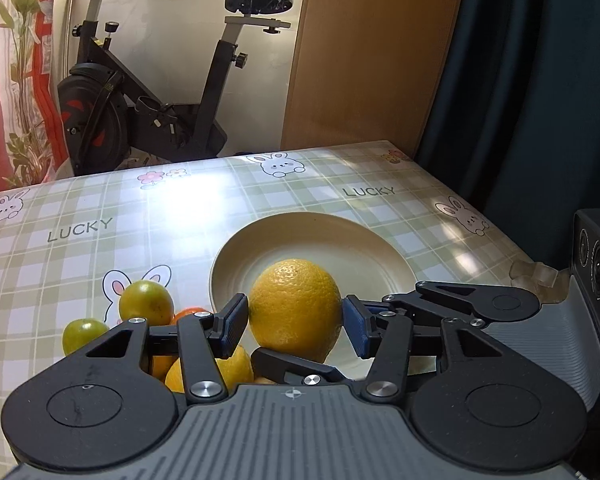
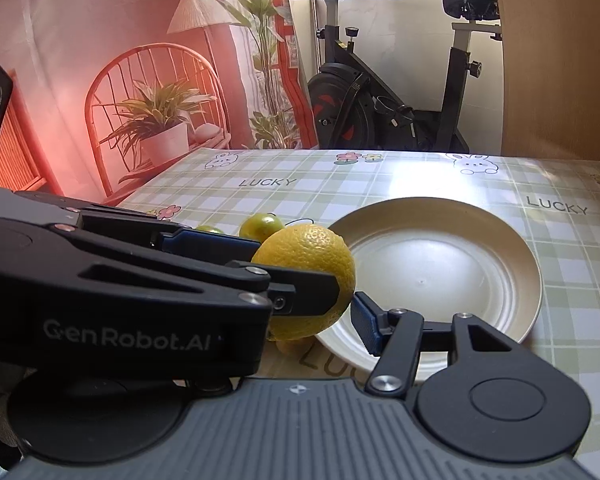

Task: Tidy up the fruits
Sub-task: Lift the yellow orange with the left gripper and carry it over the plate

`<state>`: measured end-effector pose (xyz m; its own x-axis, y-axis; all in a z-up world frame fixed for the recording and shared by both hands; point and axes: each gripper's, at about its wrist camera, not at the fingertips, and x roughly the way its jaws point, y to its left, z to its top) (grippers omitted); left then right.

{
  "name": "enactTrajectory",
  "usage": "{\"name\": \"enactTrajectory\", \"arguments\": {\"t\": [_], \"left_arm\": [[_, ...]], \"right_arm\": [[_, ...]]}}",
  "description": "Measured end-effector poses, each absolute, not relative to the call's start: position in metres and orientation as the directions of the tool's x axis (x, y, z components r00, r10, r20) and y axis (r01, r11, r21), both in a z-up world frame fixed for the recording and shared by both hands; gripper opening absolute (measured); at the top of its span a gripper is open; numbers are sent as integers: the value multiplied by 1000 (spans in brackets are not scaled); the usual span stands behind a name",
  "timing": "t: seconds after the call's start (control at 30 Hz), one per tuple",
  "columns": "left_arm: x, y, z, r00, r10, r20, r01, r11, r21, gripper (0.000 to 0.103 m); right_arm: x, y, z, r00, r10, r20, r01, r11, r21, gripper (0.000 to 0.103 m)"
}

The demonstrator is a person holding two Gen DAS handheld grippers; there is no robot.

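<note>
Left gripper: jaws clamped on large yellow orange, held above near rim of cream plate. Right gripper: pads against same orange. Small green fruits on tablecloth, left.

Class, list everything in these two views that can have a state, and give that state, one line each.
Large orange: clamped between the left gripper's pads.
Left gripper: shut on the large orange.
Right gripper: one pad at the large orange, the other hidden; grip unclear.
Plate: upright on the table, empty.
Green fruits: lying loose on the table beside the plate.
</note>
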<state>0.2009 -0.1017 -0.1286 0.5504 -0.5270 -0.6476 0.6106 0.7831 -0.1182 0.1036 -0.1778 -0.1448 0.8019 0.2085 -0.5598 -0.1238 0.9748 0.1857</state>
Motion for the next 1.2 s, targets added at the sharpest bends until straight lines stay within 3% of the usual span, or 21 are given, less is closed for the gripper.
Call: {"name": "enactTrajectory", "arguments": {"t": [0.27,1.2], "left_arm": [[256,-115,-139,534,-526,-662,586,795,-159,56],[290,-118,-173,513,-492,-703,543,820,-178,56]], "right_arm": [[155,-204,-148,823,210,-528,-109,970,215,59],[208,-199,-178,763,152,-629,-78,987,144,59]]}}
